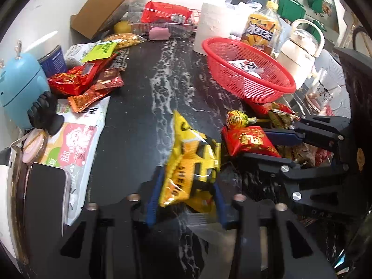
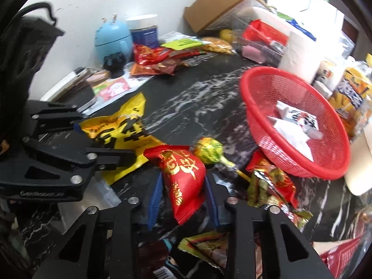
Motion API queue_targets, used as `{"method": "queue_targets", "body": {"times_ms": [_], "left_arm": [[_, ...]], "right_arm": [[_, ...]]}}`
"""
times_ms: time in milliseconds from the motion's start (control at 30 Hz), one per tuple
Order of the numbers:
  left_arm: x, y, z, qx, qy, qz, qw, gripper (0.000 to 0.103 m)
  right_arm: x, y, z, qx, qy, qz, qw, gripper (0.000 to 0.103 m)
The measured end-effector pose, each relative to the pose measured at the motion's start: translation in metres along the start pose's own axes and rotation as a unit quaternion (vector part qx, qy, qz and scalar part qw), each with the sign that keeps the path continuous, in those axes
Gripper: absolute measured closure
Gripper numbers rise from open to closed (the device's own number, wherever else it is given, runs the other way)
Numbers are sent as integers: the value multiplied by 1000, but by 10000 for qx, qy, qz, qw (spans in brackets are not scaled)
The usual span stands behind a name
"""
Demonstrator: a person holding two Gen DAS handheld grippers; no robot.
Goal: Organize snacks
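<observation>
A yellow snack packet (image 1: 193,162) with black lettering is pinched between the blue pads of the left gripper (image 1: 186,200), low in the middle of the left wrist view; its upper end reaches toward 12 o'clock over the dark marbled tabletop (image 1: 144,121). In the right wrist view the same packet (image 2: 121,130) is seen at 9 o'clock, with the black fingers of the left gripper (image 2: 116,148) clamped over it.

A red snack packet (image 2: 183,181) with gold characters is pressed between the blue pads of the right gripper (image 2: 183,197), just below the centre of that view. From the left wrist camera this packet (image 1: 248,139) lies at 3 o'clock of the yellow one, held by the right gripper (image 1: 265,144), which enters from the right edge.

Just beside the red packet, at its 1 o'clock, a wrapped lollipop (image 2: 209,151) lies on the tabletop, its stick pointing toward 4 o'clock. Further crumpled red and gold wrappers (image 2: 269,183) are heaped at 3 o'clock of the packet, against the foot of a red mesh basket (image 2: 260,116). A white packet with dark print (image 2: 297,121) is seen inside the basket.

Across the tabletop, toward 11 o'clock in the right wrist view, a pile of red and orange snack packets (image 2: 158,60) is gathered near a blue rounded container (image 2: 111,39) and a dark blue can (image 2: 144,34). A paper roll (image 2: 300,53) stands behind the basket at 1 o'clock, and a bottle of orange drink (image 1: 260,28) is placed beside it.
</observation>
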State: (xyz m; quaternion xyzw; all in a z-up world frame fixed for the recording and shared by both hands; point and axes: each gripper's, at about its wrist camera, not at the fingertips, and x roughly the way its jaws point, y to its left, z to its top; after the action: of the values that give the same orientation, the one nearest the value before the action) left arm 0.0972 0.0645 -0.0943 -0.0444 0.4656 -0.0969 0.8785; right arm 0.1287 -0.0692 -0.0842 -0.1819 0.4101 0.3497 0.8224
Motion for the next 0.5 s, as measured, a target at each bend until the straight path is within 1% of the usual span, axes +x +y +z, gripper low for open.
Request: {"method": "queue_targets", "body": {"times_ms": [200, 267, 500], "left_arm": [[-5, 0, -1, -60, -30, -54, 10000, 71], [-11, -2, -1, -43, -81, -18, 10000, 71], [-33, -13, 2, 68, -299, -73, 9995, 71]], "right_arm": [[-9, -2, -4, 240, -85, 128, 9996, 69], [-12, -1, -5, 307, -114, 168, 9993, 69], [-29, 6, -7, 407, -357, 252, 9982, 69]]}}
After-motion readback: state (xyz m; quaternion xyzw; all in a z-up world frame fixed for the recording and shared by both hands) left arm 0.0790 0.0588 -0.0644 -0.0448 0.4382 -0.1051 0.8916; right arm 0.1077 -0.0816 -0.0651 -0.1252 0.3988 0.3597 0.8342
